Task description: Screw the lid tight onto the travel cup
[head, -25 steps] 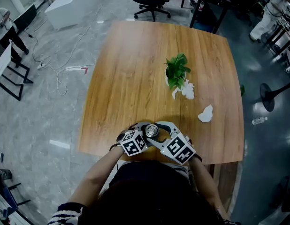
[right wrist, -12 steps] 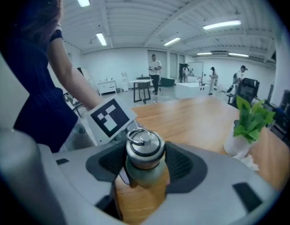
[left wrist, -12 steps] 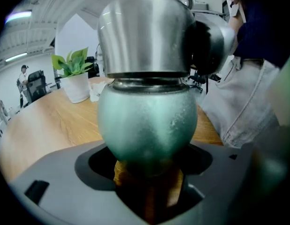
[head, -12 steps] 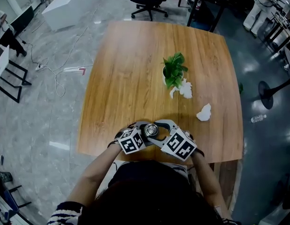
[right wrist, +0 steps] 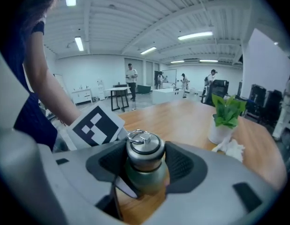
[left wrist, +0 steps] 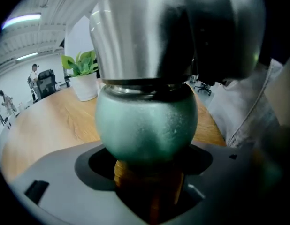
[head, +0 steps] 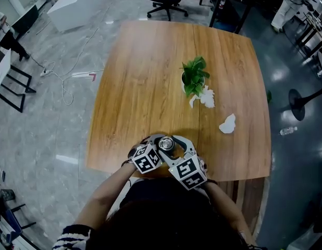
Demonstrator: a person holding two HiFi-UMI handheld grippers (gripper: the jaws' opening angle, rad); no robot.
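With the left gripper point(left wrist: 148, 165) pinching the teal metal travel cup point(left wrist: 147, 125) in its jaws, the right gripper point(right wrist: 144, 164) is clamping its jaws on the seated steel ring-topped lid point(right wrist: 144, 146), apparently mid-tightening.

Head view overhead, gripper views close, sharing cup point(right wrist: 144, 173), plant point(right wrist: 227, 110)

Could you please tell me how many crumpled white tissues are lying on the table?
2. The first tissue lies right beside the potted plant, on its near side. The second tissue lies apart, farther right and nearer the person. None seems hidden.
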